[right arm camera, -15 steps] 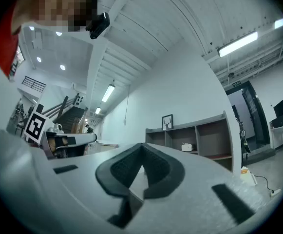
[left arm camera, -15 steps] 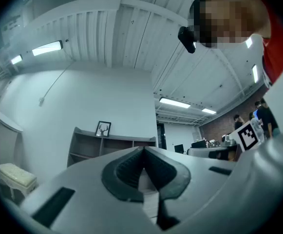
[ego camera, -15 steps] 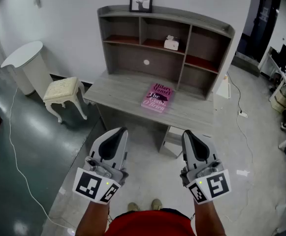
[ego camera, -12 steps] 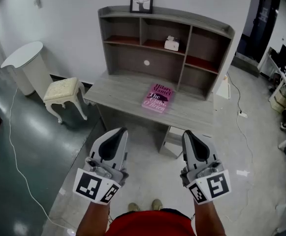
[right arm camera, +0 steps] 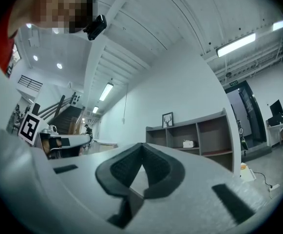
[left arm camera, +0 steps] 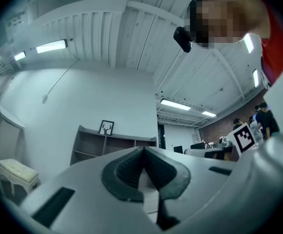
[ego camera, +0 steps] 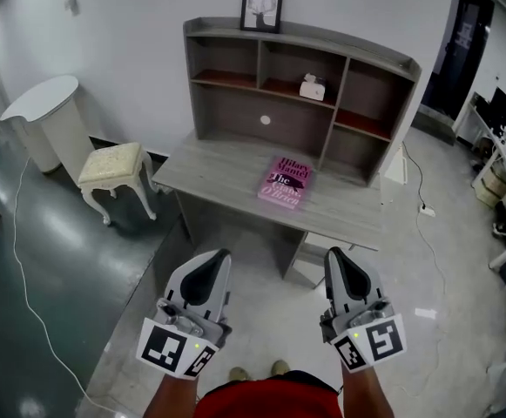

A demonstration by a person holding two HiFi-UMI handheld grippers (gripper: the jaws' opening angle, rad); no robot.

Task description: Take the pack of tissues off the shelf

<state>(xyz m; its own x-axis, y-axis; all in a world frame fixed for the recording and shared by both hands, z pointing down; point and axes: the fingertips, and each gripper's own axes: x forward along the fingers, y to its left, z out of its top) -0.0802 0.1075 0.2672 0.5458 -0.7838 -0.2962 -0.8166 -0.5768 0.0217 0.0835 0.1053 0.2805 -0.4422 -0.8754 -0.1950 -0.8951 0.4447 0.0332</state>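
**A:** While both hang well short of the worktop (ego camera: 222, 159), the left gripper (ego camera: 221, 254) and right gripper (ego camera: 333, 252) are closed tight and empty.

**B:** And the pack of tissues (ego camera: 313, 87) sits ahead, in the middle upper compartment of the shelf (ego camera: 300, 35). The right one's nearer, I'd say.

**A:** That pink book (ego camera: 285, 181) lies below it, and nothing blocks the compartment's front.

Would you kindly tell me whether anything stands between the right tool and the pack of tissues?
Nothing visible does. The pack of tissues sits alone in an open-fronted shelf compartment; the right tool is short of the desk, where the book lies flat, below that line.
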